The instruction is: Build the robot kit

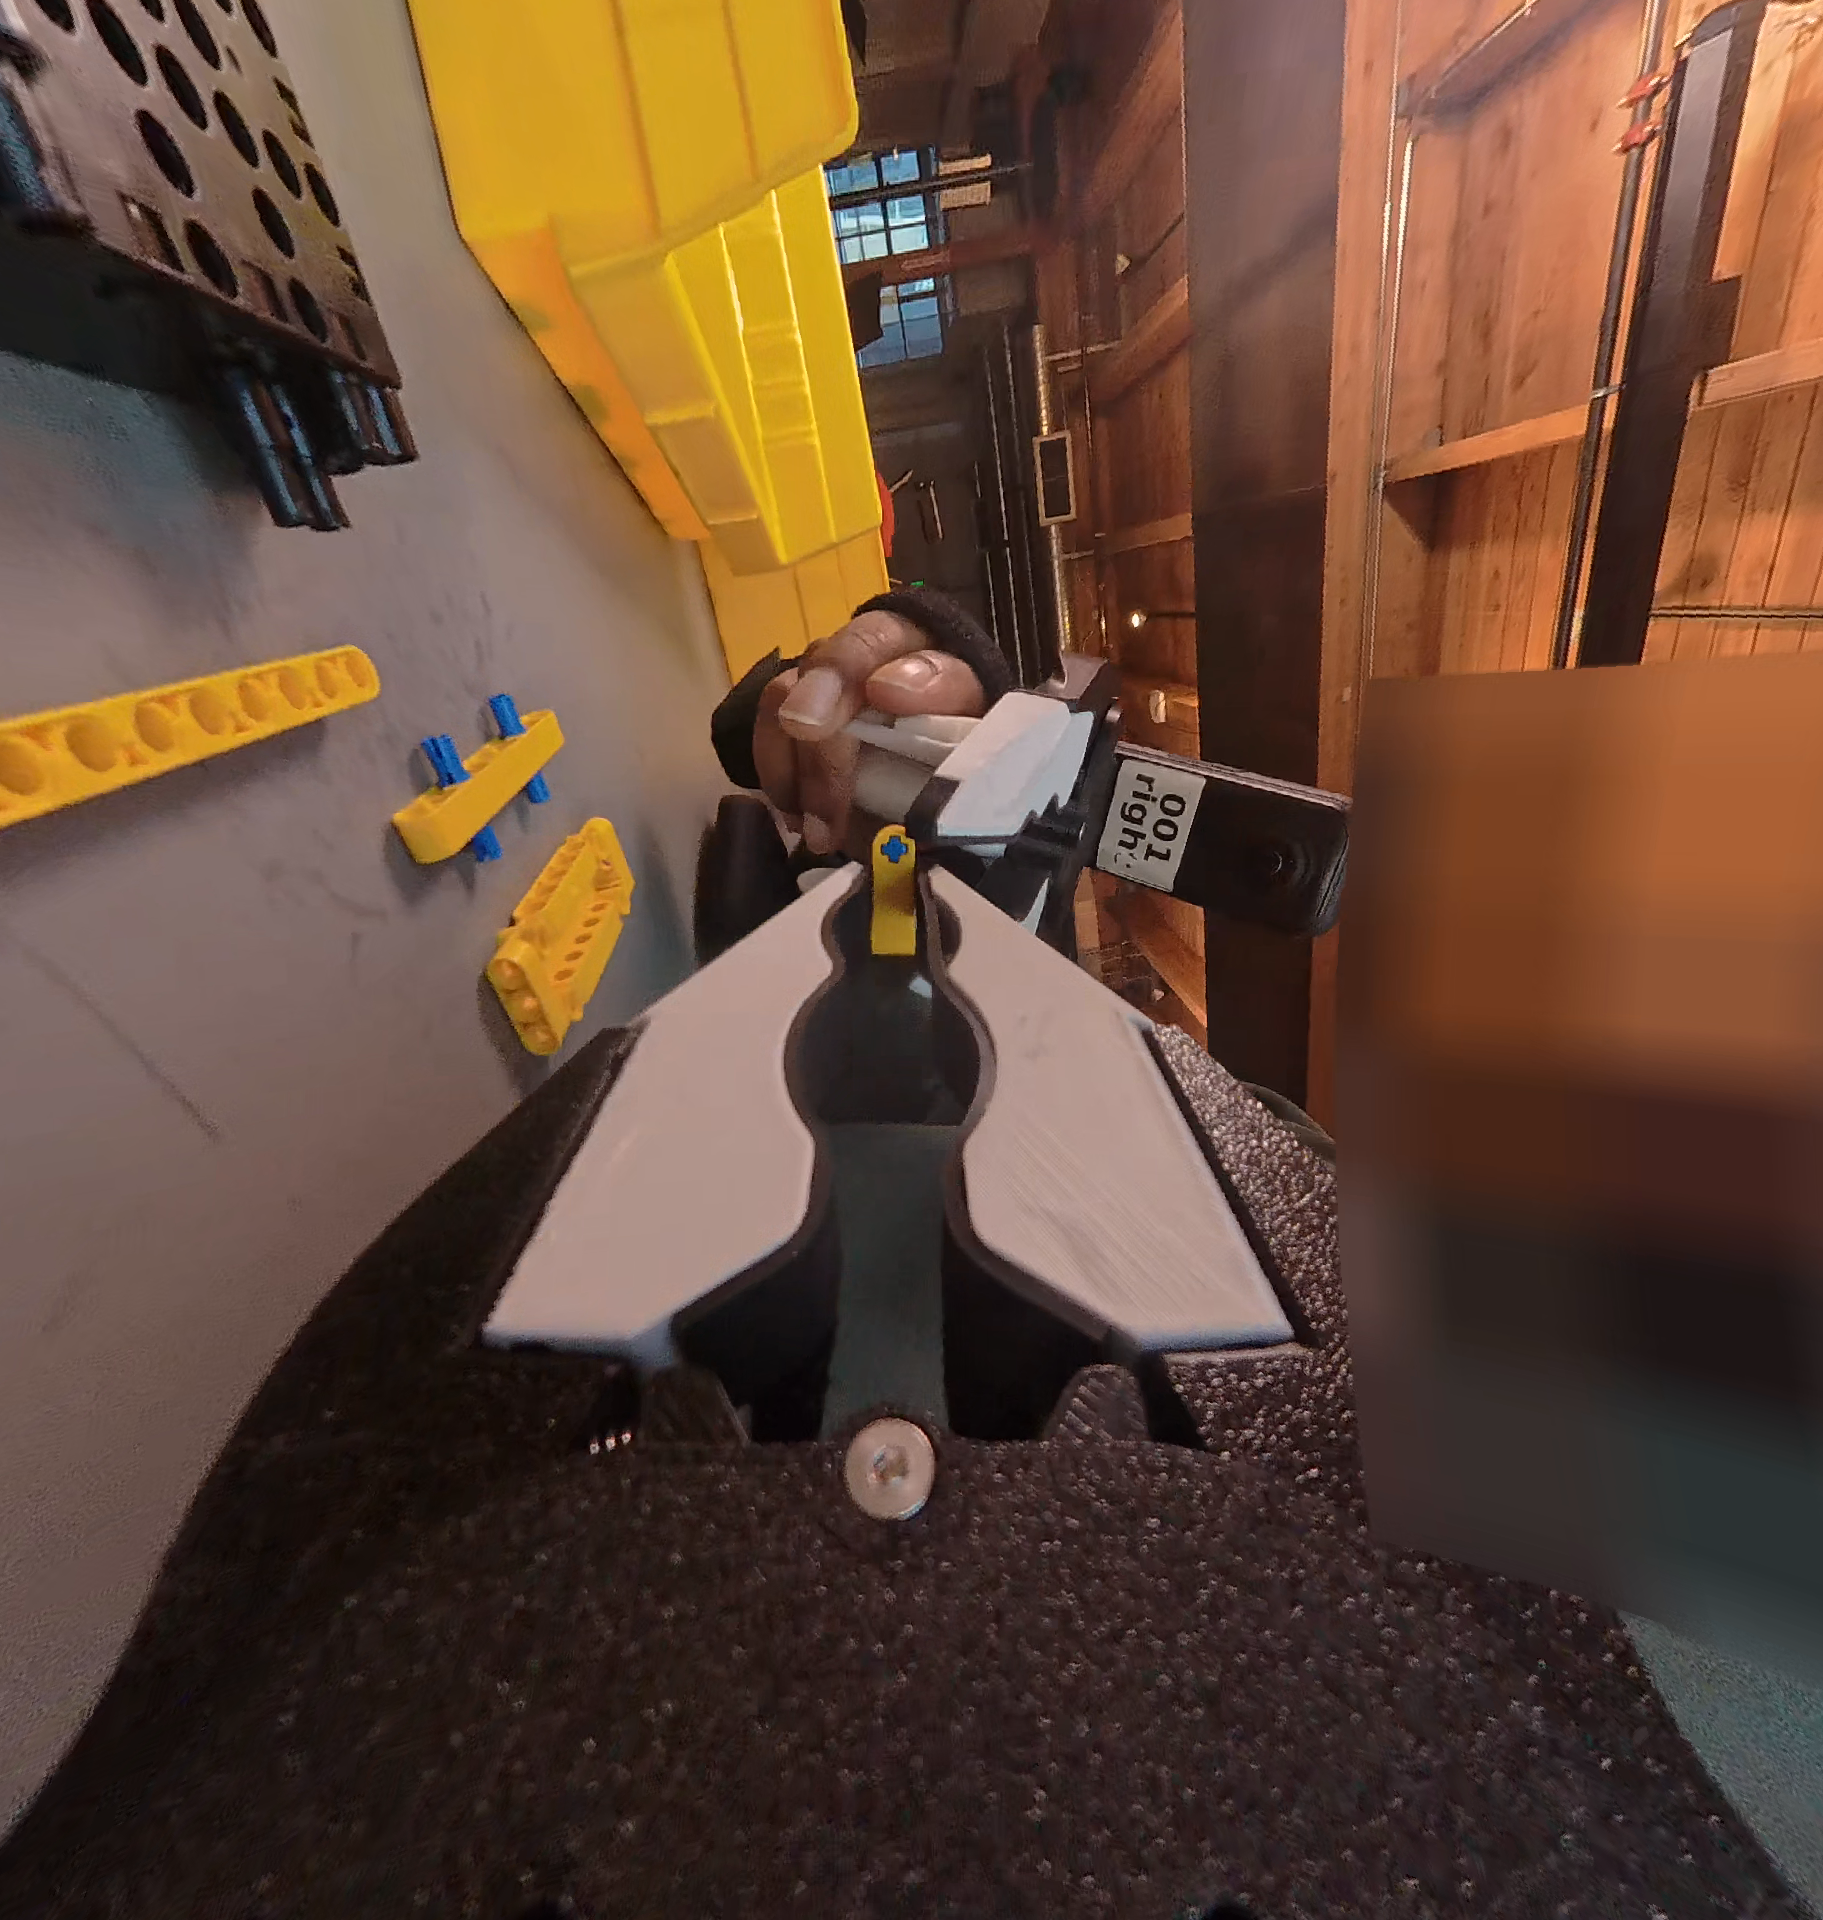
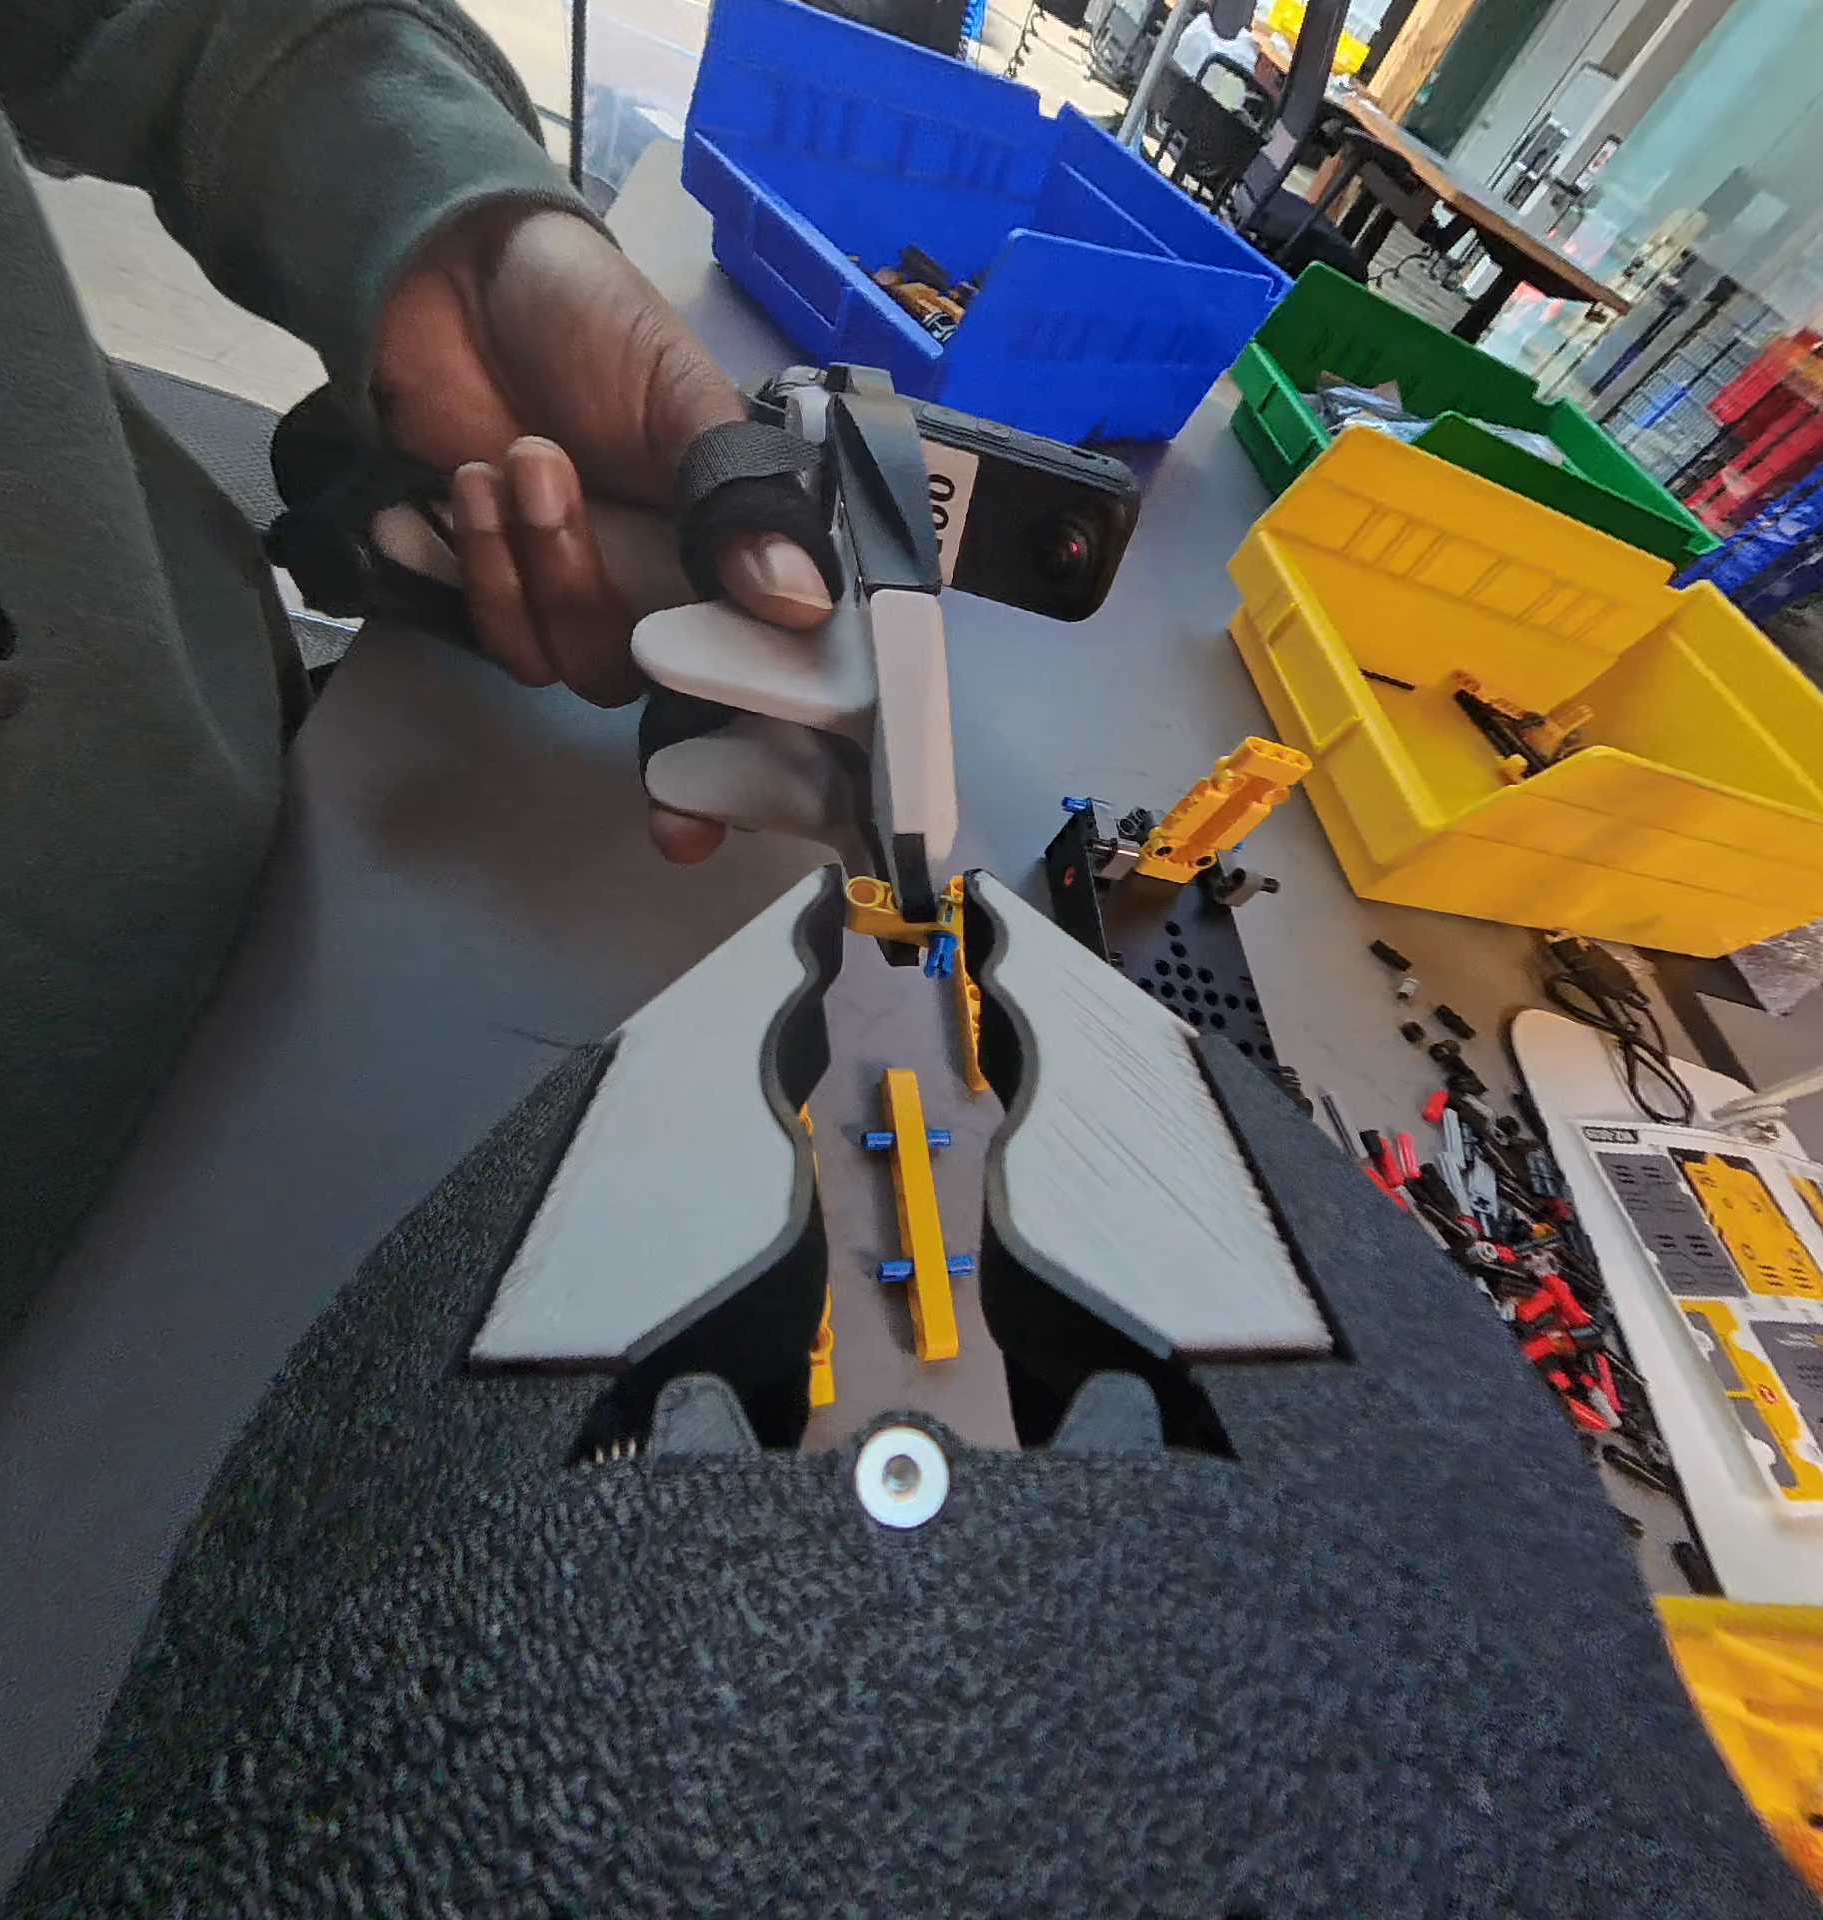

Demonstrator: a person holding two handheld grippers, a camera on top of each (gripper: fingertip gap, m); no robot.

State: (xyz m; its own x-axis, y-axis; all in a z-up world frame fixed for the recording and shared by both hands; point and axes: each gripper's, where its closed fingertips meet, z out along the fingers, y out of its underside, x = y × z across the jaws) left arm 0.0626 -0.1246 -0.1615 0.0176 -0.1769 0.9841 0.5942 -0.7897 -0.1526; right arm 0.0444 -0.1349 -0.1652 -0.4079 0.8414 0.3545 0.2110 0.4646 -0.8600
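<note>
My left gripper [image 1: 891, 899] has its jaws clenched on a small yellow beam [image 1: 889, 904] carrying a blue pin [image 1: 892, 850]. My right gripper [image 2: 905, 899] has its jaws parted around that beam, above the grey bench [image 2: 450, 831].

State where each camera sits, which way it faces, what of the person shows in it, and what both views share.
Left wrist view: sits on the left gripper, rolled sideways above the grey table, facing the right gripper and hand; its fingertips pinch a small yellow beam.
Right wrist view: sits on the right gripper, looking down across the table at bins; left hand and sleeve show.
Shared: that small yellow beam, and the pinned beam on the table.
</note>
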